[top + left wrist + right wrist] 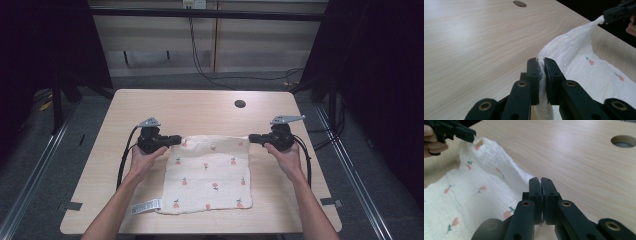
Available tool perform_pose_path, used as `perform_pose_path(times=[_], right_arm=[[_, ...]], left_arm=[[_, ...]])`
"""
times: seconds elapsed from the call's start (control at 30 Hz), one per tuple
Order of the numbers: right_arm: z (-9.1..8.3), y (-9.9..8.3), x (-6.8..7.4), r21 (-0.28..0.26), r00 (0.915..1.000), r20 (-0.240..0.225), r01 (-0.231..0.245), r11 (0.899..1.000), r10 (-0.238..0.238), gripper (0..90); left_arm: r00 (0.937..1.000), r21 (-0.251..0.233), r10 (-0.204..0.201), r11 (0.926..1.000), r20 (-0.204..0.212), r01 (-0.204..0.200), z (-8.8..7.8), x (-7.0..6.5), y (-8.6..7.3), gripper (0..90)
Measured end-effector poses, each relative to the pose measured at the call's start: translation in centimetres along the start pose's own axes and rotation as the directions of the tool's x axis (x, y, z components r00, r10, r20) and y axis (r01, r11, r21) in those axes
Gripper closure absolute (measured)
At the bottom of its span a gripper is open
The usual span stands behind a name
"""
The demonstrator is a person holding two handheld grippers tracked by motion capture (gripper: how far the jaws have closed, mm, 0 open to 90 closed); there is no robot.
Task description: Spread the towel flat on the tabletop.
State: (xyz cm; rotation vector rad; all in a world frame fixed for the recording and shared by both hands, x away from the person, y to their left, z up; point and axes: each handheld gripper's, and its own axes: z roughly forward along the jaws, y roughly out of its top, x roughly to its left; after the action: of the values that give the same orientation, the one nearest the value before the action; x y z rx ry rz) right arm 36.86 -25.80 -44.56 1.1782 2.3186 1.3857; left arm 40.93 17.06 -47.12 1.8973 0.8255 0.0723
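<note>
Now 2 grippers pinch cloth (210, 172) far corners; table (200, 107) bare beyond.

We see the table (200, 107) evenly lit from above in the high view, while the surroundings at both sides sink into near black. Shadows on the wood are soft and short. In the left gripper view a pale sheen lies across the tabletop, and the near black jaws are slightly soft. The right gripper view shows the cloth (474, 192) sharp in the middle, with blur at the lower left corner.
</note>
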Motion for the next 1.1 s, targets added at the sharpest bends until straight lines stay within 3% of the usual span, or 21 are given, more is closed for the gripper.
perform_pose_path(times=[0.1, 0.37, 0.53, 0.73, 0.9, 1.1], right_arm=[[1.2, -0.5, -0.7, 0.032, 0.9999, 0.011, -0.012, 0.999, 0.012, 87.5], [2.2, -0.8, -1.5, 0.038, 0.9989, 0.018, -0.044, 0.998, 0.043, 83.9], [2.6, -0.9, -1.8, 0.039, 0.9978, 0.039, -0.055, 0.998, 0.053, 80.9], [2.2, -0.6, -1.9, 0.025, 0.9957, 0.075, -0.056, 0.998, 0.054, 71.1], [1.4, -0.2, -1.7, 0.022, 0.9962, 0.073, -0.049, 0.999, 0.047, 64.6], [0.5, -0.1, -0.1, 0.058, 0.9984, 0.055, -0.015, 0.998, 0.012, 57.7]], left_arm=[[1.0, 0.004, -0.005, 1.0, -0.004, 0.005, 0.1, 0.2, -0.1, 82.4], [0.9987, -0.01, -0.047, 0.9988, -0.02, 0.047, -0.1, 0.6, -0.3, 72.2], [0.9995, -0.007, -0.024, 0.9997, -0.021, 0.024, -0.5, 0.2, -0.4, 71.5], [0.9984, -0.02, -0.023, 0.9996, -0.051, 0.022, -1.7, 0.5, -0.1, 69.8], [0.9979, 0.012, -0.011, 0.9999, -0.064, 0.012, -2.3, 0.6, -0.8, 67.5], [0.9984, 0.049, 0.023, 0.9986, -0.051, -0.02, -3.6, -0.2, -1.8, 63.5]])
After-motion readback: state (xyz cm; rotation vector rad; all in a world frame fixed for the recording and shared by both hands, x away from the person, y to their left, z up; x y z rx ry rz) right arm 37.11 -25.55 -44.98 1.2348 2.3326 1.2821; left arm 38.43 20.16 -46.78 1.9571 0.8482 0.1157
